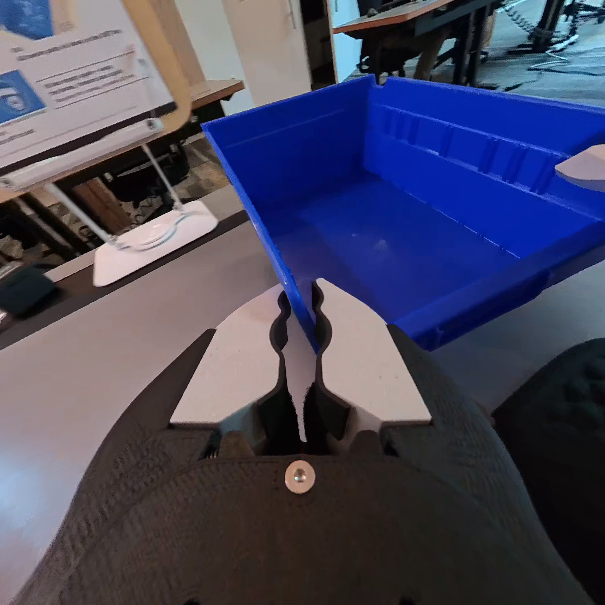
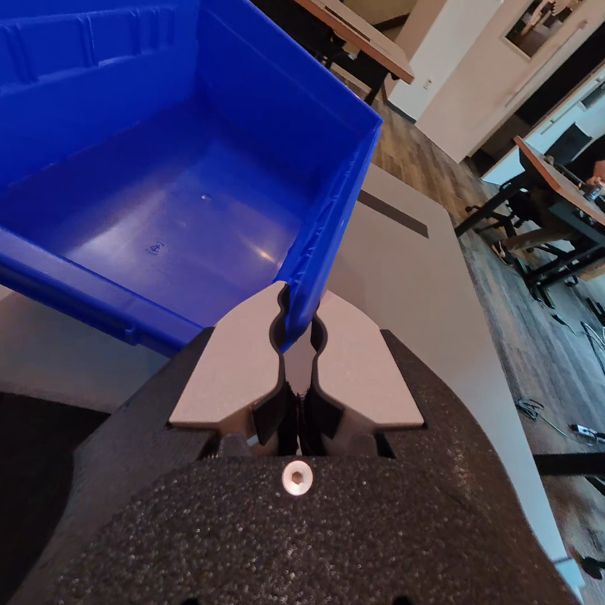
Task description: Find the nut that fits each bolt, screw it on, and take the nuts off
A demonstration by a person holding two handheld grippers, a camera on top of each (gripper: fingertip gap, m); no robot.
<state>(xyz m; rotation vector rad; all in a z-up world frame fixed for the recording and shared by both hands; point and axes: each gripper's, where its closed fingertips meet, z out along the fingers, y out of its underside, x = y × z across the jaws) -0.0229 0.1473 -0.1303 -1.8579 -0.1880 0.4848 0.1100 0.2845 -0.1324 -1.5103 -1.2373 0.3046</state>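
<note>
Blue plastic bin (image 1: pixel 409 229) spans between grippers, long axis left-right: left gripper (image 1: pixel 300 301) clamps its left wall, right gripper (image 2: pixel 299 307) clamps right wall. Bin empty, tilted above grey table (image 1: pixel 147 327) (no nuts, bolts visible anywhere).

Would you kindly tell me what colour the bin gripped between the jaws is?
Solid bright blue bin, seen best in the right wrist view.

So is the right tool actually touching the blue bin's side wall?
Touching. In the right wrist view the right tool has closed over the rim of the blue bin; both fingers press against the wall, with no gap showing.
</note>
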